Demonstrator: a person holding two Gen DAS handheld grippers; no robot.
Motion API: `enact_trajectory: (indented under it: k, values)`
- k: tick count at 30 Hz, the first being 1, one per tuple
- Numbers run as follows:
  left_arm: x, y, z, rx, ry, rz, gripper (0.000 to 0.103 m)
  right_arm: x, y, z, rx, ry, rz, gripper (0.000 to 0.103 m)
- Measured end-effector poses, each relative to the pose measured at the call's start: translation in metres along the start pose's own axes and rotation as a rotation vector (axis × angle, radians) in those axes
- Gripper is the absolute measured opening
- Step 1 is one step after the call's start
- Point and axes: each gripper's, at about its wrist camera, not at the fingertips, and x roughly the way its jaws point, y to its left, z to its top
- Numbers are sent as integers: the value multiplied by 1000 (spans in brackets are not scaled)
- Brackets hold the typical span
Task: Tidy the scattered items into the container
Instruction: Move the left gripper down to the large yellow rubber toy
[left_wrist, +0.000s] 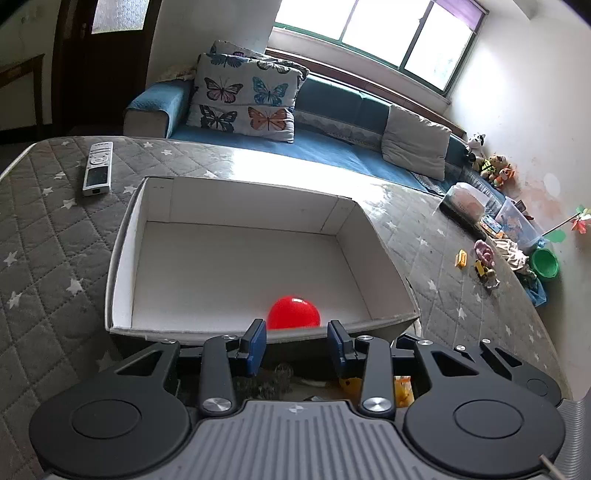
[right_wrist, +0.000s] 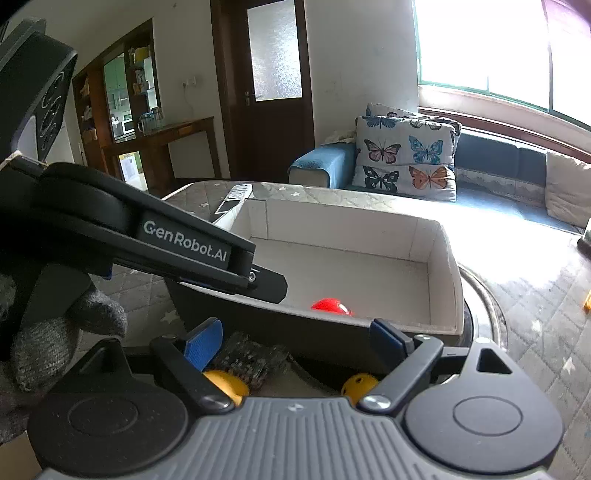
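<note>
Left wrist view, red ball (left_wrist: 293, 312) inside white box (left_wrist: 236, 199), just beyond left gripper (left_wrist: 297, 343), jaws apart, empty; right gripper (right_wrist: 295, 341) spread wide, empty.

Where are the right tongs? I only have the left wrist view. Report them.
Observer: The right tongs sit just short of the box's near wall, jaws open, nothing between them.
Operator: Tell me what lies beneath them.
Observer: A yellow ball on the left, a second yellow ball with holes on the right, and a dark knobbly item by the first.
Operator: Describe the hand on my tongs.
Observer: A grey knit glove shows below the left tongs' body.
</note>
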Motion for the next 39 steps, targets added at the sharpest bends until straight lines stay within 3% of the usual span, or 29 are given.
enact_trajectory:
  k: [23, 39]
  values:
    - [-23, 1, -53, -58, 9, 27, 39, -20, 9, -51, 32, 48, 23, 95]
    - [-22, 20, -63, -157, 25, 41, 39, 8, 19, -62, 10, 91, 60, 95]
